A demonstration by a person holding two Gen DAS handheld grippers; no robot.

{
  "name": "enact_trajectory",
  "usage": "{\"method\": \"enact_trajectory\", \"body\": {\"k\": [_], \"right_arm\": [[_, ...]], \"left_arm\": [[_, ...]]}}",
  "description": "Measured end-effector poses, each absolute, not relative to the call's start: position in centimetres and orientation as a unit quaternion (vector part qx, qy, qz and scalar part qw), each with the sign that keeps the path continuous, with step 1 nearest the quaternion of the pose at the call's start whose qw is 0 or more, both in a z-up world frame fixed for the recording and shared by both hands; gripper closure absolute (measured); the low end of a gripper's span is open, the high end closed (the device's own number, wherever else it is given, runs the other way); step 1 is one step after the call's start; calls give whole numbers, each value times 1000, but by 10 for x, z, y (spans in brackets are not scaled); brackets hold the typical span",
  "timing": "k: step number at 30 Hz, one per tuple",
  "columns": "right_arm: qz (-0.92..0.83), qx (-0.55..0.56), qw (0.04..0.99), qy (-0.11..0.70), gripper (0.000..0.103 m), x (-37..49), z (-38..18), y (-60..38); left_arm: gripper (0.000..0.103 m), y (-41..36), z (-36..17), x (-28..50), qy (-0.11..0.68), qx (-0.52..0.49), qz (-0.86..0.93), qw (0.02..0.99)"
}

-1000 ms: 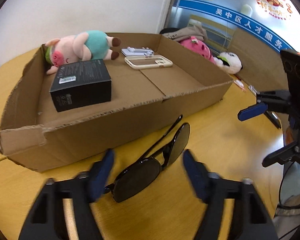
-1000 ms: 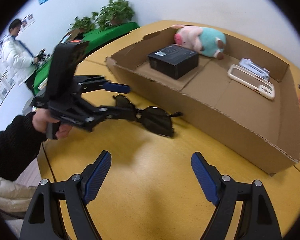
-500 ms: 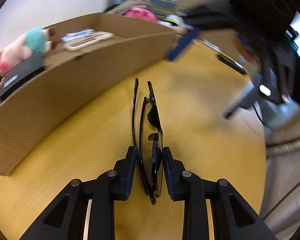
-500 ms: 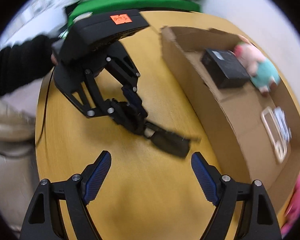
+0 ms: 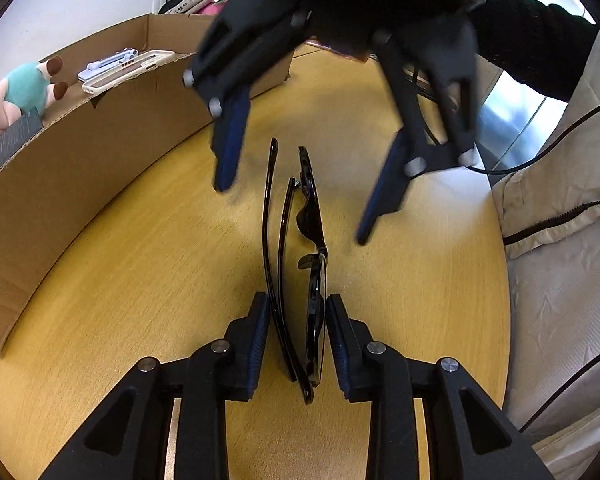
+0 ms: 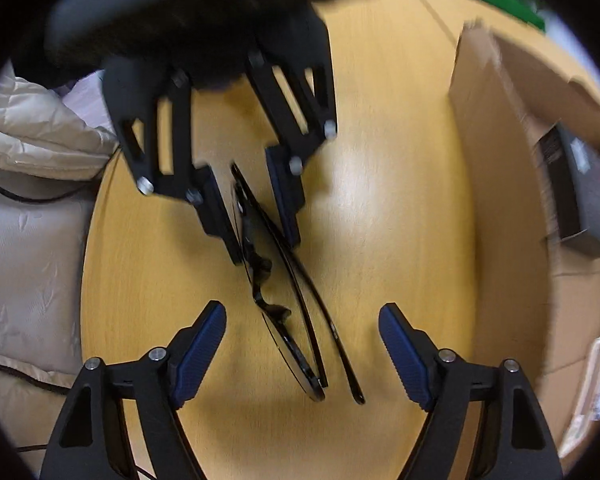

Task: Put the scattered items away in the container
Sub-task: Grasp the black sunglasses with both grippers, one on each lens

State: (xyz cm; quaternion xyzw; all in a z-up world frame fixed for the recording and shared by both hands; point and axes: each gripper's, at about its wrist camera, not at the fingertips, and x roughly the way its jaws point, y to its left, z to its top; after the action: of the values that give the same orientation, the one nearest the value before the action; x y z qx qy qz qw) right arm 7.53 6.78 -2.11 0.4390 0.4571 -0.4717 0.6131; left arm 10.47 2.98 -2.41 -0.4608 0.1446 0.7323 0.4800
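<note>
Black folded sunglasses [image 5: 310, 216] stand on edge on the yellow table, beside the open cardboard box [image 5: 80, 152]. My left gripper [image 5: 298, 332] is shut on their near end, one pad on the temple arms and one on the lens, and its jaws are opening slightly. My right gripper [image 5: 296, 204] hangs over the far end, pointing steeply down. Its jaws are closing, with the sunglasses [image 6: 296, 320] between its fingers and its pads clear of the frame. From the right wrist, the right gripper [image 6: 302, 344] faces the left gripper [image 6: 260, 240].
The box [image 6: 500, 160] holds a pig plush [image 5: 20, 88], a black carton [image 6: 572, 184] and a phone case [image 5: 128, 68]. A beige padded jacket [image 5: 560, 280] and a black cable [image 5: 540, 156] lie past the table's rounded edge.
The left gripper shut on the flat-lying sunglasses and turned them onto their edge. The right gripper swung in from the side, rolled, dropped over their other end and narrowed its jaws.
</note>
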Motion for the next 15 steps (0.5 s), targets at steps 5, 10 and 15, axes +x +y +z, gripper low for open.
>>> {"method": "enact_trajectory", "body": {"k": [5, 10, 15], "right_arm": [[-477, 436, 607, 462, 55, 72, -31, 80], [-503, 427, 597, 456, 65, 75, -28, 92], [-531, 426, 582, 445, 77, 82, -23, 106]], "left_arm": [[72, 27, -24, 98, 141, -464, 729, 484], [73, 30, -23, 94, 155, -464, 734, 471], [74, 35, -20, 93, 174, -466, 738, 457]]}}
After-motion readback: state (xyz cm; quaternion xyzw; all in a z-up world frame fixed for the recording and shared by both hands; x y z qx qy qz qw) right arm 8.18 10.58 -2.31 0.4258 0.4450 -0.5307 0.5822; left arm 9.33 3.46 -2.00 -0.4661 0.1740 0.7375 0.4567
